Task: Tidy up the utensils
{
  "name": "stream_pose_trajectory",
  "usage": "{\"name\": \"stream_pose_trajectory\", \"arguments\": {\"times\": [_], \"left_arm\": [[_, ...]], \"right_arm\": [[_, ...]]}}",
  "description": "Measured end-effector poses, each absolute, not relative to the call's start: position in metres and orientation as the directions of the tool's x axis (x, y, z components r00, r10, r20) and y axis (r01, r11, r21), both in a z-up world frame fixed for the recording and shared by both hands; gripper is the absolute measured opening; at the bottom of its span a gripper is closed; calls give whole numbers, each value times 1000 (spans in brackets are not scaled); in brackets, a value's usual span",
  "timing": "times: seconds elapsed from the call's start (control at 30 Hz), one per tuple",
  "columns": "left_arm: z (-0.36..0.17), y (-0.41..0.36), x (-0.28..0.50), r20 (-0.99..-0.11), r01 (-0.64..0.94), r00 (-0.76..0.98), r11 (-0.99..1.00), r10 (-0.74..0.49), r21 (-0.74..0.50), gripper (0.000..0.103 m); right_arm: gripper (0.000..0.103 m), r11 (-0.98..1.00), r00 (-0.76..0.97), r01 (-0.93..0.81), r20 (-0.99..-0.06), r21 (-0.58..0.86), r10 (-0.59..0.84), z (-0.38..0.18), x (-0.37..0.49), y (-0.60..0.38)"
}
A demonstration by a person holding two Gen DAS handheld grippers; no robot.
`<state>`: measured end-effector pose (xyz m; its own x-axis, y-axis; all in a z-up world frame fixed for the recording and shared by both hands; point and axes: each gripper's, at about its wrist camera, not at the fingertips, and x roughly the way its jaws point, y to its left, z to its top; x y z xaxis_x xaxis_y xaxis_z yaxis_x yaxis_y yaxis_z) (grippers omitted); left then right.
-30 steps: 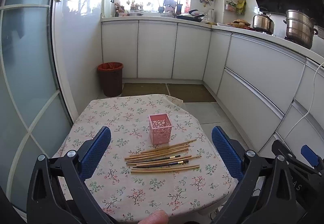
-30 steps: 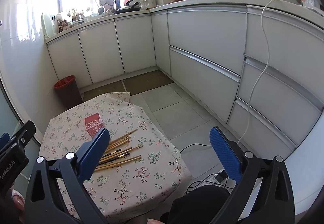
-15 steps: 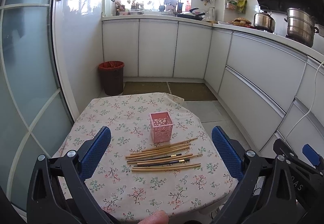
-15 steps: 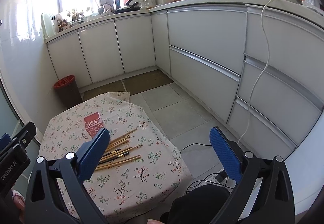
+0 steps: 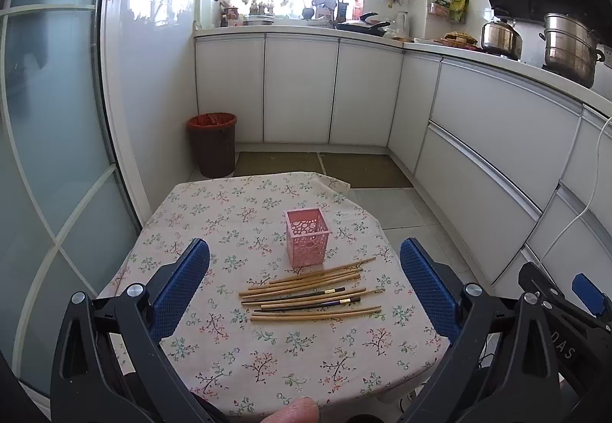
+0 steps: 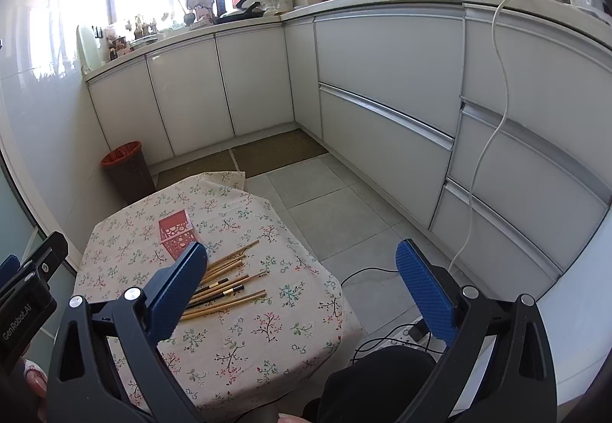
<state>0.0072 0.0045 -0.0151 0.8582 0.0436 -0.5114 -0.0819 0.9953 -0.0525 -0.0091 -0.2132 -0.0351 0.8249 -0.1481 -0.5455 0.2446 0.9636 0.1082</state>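
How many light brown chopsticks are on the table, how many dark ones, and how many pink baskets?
Light brown chopsticks: about 8, they overlap so it is hard to be sure
Dark chopsticks: 2
Pink basket: 1
Total: about 11

The left tongs (image 5: 305, 285) have a black plastic frame of open triangular struts, with round silver screws at the joints. Each finger carries a long blue pad (image 5: 179, 285) with a fine dimpled grid texture. The right tongs (image 6: 302, 289) are built the same way: black struts, silver screw heads, blue textured pads (image 6: 426, 291). In the right wrist view the other tool's black body shows white lettering reading "GenRobot.AI". A fingertip (image 5: 292, 411) shows at the lower edge of the left wrist view.
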Motion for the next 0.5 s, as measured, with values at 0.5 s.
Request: {"name": "stream_pose_trajectory", "arguments": {"times": [0.5], "left_arm": [[-17,5,8,-518,-82,854,995,43,-52,96]], "right_arm": [[96,964,823,244,-548,109,-146,-37,-10,-211]]}}
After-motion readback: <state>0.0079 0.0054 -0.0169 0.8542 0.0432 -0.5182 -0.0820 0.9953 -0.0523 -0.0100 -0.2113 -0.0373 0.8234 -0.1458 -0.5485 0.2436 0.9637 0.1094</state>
